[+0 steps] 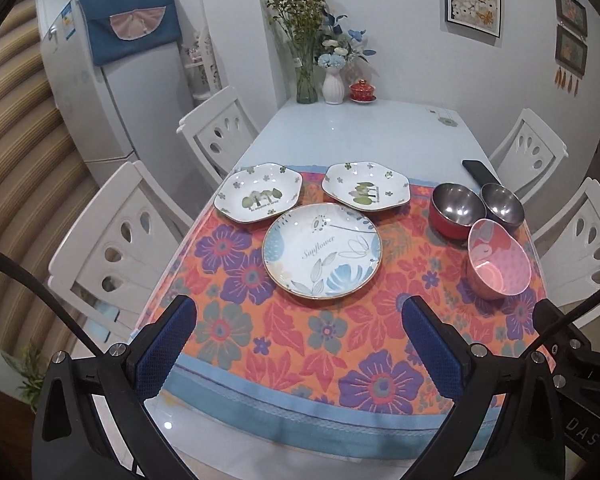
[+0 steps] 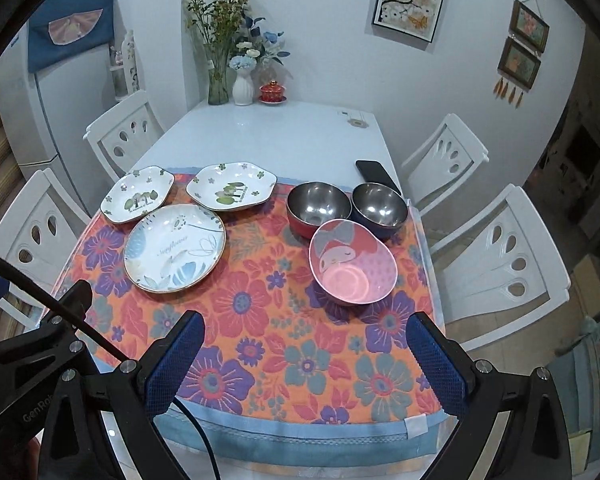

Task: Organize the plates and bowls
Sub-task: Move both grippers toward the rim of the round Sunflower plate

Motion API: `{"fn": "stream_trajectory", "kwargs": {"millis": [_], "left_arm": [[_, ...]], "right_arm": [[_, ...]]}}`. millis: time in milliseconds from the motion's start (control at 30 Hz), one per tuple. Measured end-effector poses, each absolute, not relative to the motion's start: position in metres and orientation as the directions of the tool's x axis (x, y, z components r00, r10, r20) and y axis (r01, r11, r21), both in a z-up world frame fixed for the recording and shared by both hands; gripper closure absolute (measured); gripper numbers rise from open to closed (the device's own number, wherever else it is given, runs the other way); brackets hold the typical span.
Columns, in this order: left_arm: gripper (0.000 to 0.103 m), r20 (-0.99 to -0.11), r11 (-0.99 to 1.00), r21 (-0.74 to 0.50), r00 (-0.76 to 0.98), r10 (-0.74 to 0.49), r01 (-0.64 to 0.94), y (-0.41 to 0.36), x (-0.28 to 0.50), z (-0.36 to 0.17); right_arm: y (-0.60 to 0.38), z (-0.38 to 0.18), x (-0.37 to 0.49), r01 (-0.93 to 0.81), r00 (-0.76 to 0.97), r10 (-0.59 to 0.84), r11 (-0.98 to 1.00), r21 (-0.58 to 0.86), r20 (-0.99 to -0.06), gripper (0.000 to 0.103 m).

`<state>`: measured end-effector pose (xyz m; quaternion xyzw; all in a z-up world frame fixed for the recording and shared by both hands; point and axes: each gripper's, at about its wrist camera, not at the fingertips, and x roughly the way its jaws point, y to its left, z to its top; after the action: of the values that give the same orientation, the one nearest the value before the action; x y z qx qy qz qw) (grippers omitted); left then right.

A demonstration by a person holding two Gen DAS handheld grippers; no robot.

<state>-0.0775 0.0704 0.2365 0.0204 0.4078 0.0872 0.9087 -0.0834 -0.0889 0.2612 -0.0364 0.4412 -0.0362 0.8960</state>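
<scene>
Pink bowl [image 2: 352, 266] just beyond right tongs [image 2: 304, 326] | tongs agape

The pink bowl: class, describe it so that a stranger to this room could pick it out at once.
Start at the flowered orange cloth on the white dining table. On its right side sit three bowls; the pink bowl is the nearest, just in front of the red steel bowl and the dark steel bowl. Only it has a cartoon face with a bow inside.

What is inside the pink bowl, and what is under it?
The pink bowl holds nothing; only a cartoon face printed on its inside shows. It sits on the flowered cloth, leaning against the red bowl. The cloth beneath it is hidden.
</scene>
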Motion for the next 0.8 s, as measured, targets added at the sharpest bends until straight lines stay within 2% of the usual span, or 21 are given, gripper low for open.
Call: {"fn": "stream_trajectory", "kwargs": {"millis": [800], "left_arm": [[0.001,-0.716,0.976,0.142,0.665,0.215,-0.162,0.064,-0.074,0.254]], "right_arm": [[-0.099,0.27,-0.076,0.066,0.596,-0.065,0.997,-0.032,-0.801,0.003]]}}
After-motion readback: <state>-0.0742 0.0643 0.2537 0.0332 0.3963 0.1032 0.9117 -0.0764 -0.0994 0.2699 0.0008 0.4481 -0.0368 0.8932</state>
